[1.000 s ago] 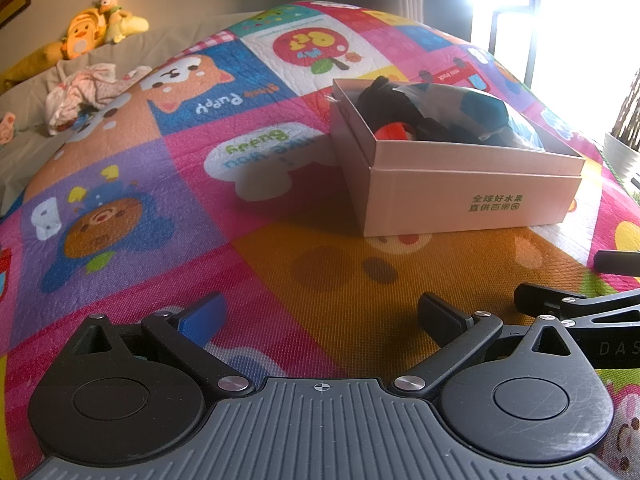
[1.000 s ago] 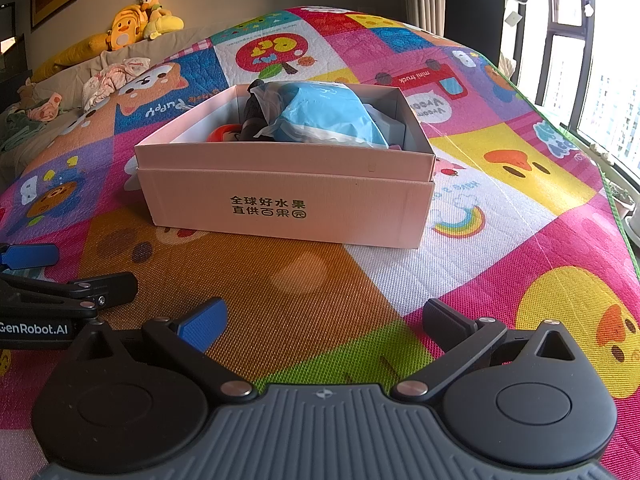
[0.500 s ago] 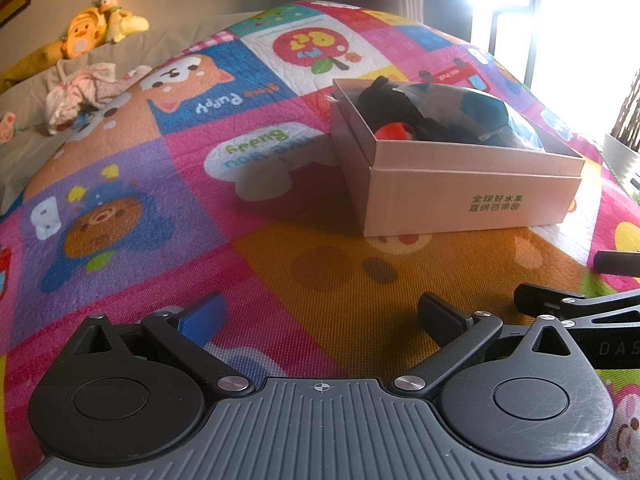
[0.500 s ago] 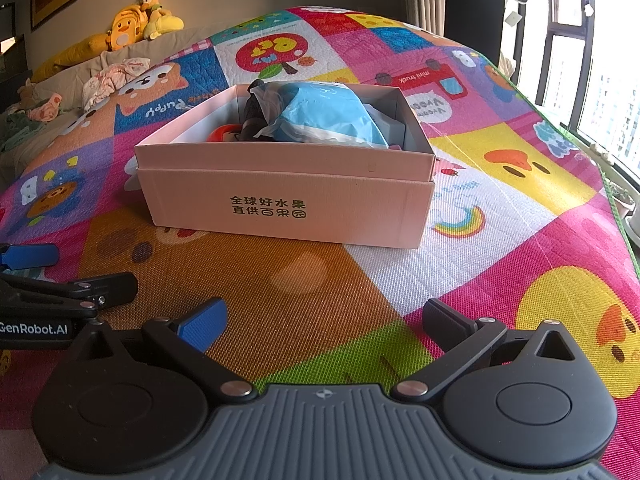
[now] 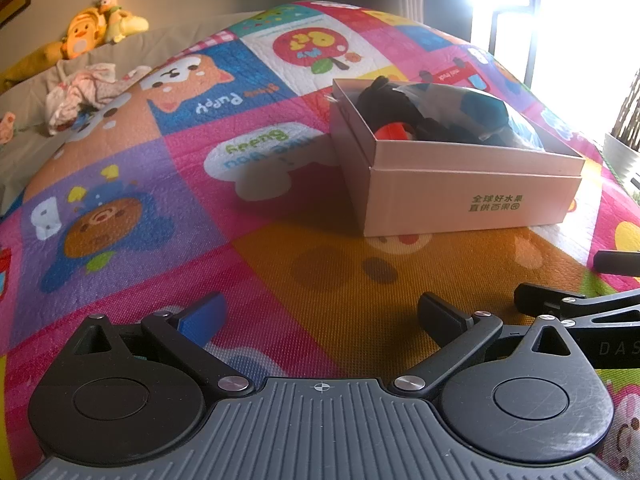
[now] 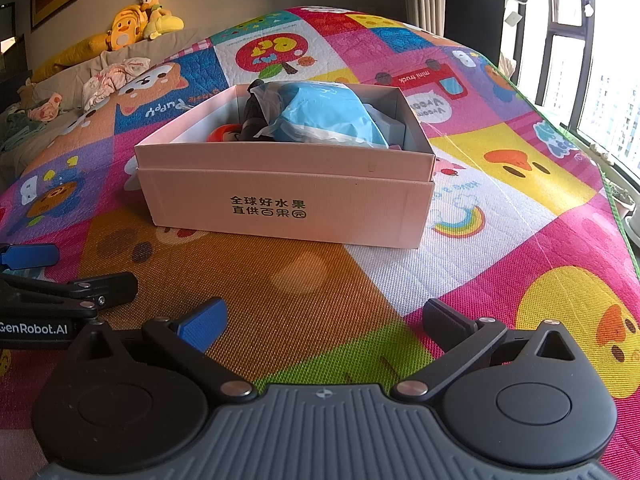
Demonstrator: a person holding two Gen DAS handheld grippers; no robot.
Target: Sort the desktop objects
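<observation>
Right wrist view shows the pink box point(image 6: 286, 204) sitting on the colourful play mat point(image 6: 500, 216), ahead of both grippers and apart from them. Inside lie a blue packet point(image 6: 328, 116), something black point(image 6: 253, 114) and something red point(image 6: 224, 135). Right gripper point(image 6: 322, 322) is spread wide, holding nothing. Left gripper point(image 5: 320, 316) is likewise spread and empty, low over the mat. Plush toys point(image 6: 136, 28) sit far behind.

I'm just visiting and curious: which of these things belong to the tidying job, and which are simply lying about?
Part of the job:
- pink box
- blue packet, black thing and red thing inside it
- left tool and right tool, both open

Just lying about:
- colourful play mat
- yellow plush toys
- crumpled clothes
</observation>
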